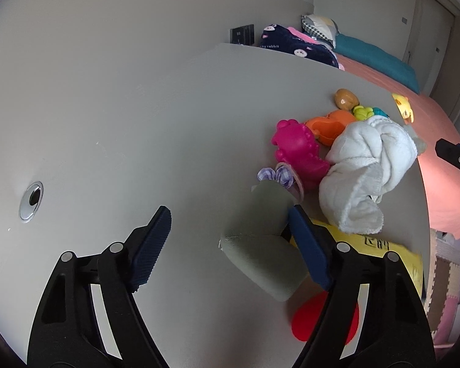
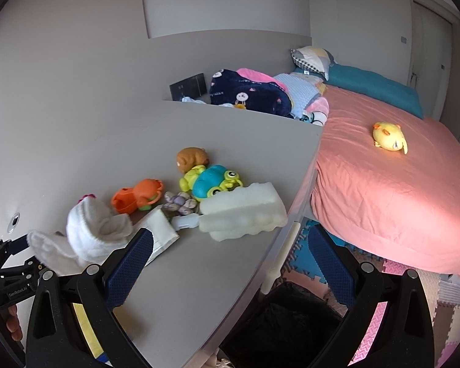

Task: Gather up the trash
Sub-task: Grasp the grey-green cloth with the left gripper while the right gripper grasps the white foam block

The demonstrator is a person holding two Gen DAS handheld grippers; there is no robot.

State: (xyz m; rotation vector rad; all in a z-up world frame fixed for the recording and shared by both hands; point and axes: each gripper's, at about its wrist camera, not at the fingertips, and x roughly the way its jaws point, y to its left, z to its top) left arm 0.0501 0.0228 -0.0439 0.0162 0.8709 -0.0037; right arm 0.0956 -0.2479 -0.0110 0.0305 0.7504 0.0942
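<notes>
1. Left wrist view: the left gripper (image 1: 230, 227) stands fairly wide over the grey table (image 1: 138, 122); a grey folded packet (image 1: 260, 245) lies between its fingers, against the right one, not clamped.
2. Right wrist view: the right gripper (image 2: 230, 266) gapes wide and empty above the table edge, a black bin (image 2: 279, 322) below it.

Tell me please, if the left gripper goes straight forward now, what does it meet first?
Probably the grey folded packet, already between the left gripper's open fingers; the white towel lies further right.

Grey walls (image 2: 76, 61), grey table (image 2: 199, 276), pink-sheeted bed (image 2: 398, 199), foam floor mats (image 2: 444, 306)
</notes>
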